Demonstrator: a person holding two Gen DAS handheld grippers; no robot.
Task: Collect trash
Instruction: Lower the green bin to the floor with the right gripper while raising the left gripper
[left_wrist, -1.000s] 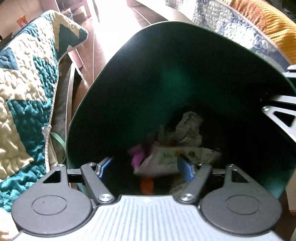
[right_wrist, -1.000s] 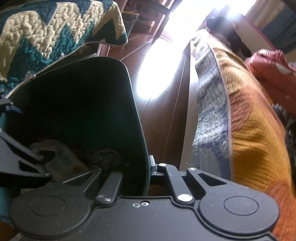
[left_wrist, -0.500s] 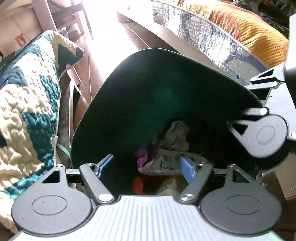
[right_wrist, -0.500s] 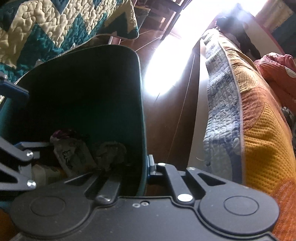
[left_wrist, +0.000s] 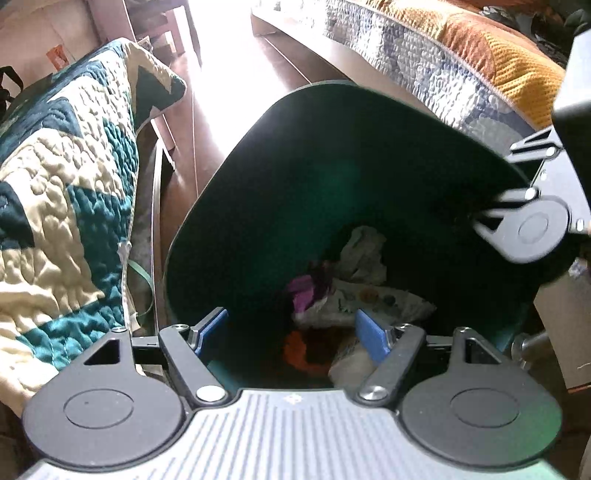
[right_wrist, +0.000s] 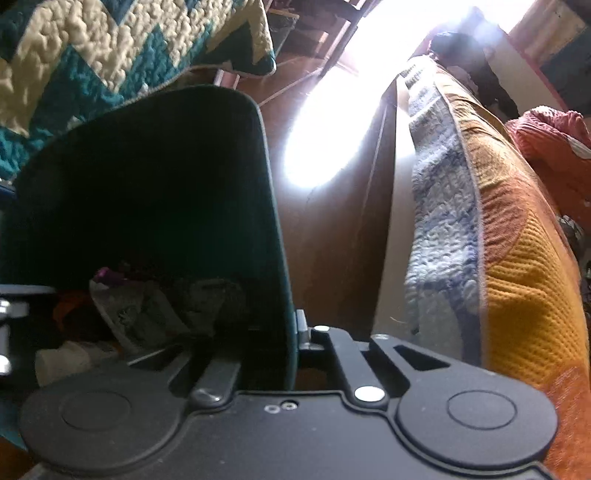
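Observation:
A dark green trash bin (left_wrist: 295, 177) fills the left wrist view, and its wall shows in the right wrist view (right_wrist: 166, 177). Inside lie a printed white wrapper (left_wrist: 373, 299), crumpled paper (left_wrist: 364, 251), a purple scrap (left_wrist: 301, 291) and an orange piece (left_wrist: 295, 349). My left gripper (left_wrist: 291, 330) is open and empty above the bin's near edge, blue pads apart. My right gripper (right_wrist: 291, 332) is shut on the bin's right wall, one finger inside and one outside. It also shows at the right of the left wrist view (left_wrist: 532, 225).
A teal and cream quilt (left_wrist: 62, 206) hangs over a bed at the left. A bed with a blue and orange cover (right_wrist: 498, 258) runs along the right. Brown floor (right_wrist: 343, 221) with a bright sun patch lies between them, beyond the bin.
The left gripper has drawn back and up from inside the bin, so more rim and floor show. The right gripper has kept its grip on the wall, and the bin tilted slightly.

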